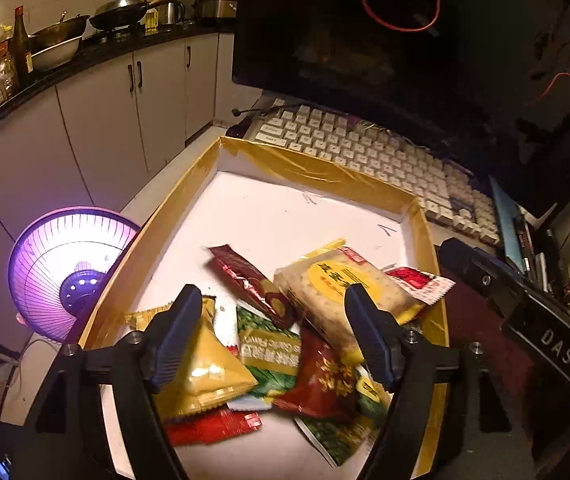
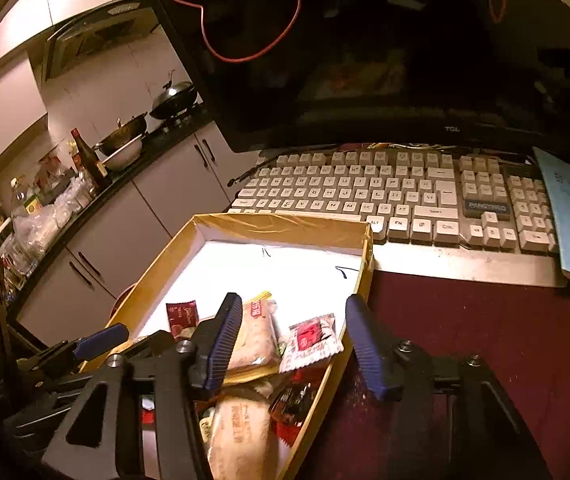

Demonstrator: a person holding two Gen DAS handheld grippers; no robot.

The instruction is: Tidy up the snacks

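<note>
Table [image 2: 485, 320] with a dark red cover, bearing a white keyboard [image 2: 385, 196] and a yellow-walled cardboard box [image 1: 325, 164]. Snack packets lie heaped at the box's near end: a cracker pack [image 1: 341, 288], a yellow triangular pouch [image 1: 209, 368], a dark red bar [image 1: 249, 280], and a red-and-white sachet [image 2: 311, 340]. Left claw [image 1: 273, 336] hangs over the heap, jaws spread, empty; right claw [image 2: 293, 340] straddles the box's right wall, likewise spread and empty. Best practice: take the topmost packet singly, gripping its sealed edge.
</note>
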